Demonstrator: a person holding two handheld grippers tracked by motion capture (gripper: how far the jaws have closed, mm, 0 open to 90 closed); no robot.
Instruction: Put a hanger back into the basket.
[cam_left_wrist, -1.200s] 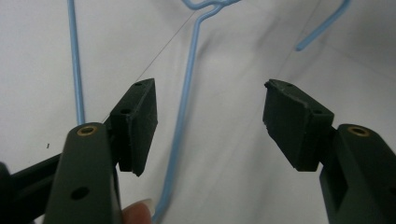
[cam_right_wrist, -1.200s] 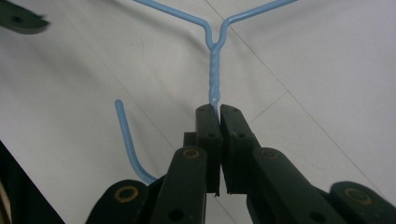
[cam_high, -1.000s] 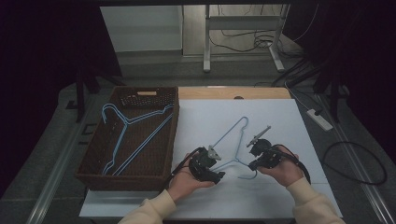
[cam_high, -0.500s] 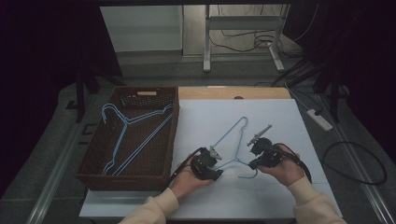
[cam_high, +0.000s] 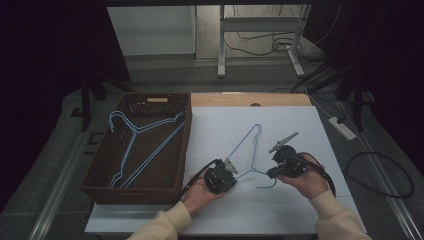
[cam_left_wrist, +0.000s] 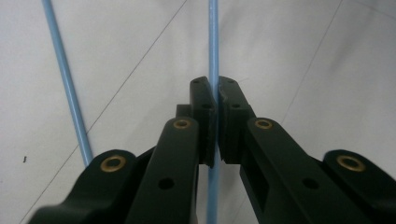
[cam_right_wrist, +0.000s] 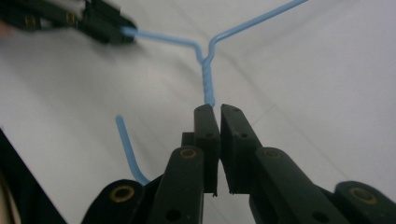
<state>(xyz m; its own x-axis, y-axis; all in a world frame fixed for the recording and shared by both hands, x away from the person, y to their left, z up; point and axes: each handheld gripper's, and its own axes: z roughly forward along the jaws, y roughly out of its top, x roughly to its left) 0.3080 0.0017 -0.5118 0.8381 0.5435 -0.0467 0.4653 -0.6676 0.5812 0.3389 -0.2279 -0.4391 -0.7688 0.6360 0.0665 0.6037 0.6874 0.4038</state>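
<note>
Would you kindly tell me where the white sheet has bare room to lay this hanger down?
The white sheet is bare beyond the hanger, toward the wooden strip, and along the near edge between the forearms. It is crowded by the basket, which holds two hangers.

Light-blue wire hanger (cam_high: 253, 150) — flat on the white sheet (cam_high: 300, 125), hook nearest the person.

No readable text, label, brand, number or sign appeared anywhere in these pictures, whether on the table, the basket, the hangers or the grippers.
</note>
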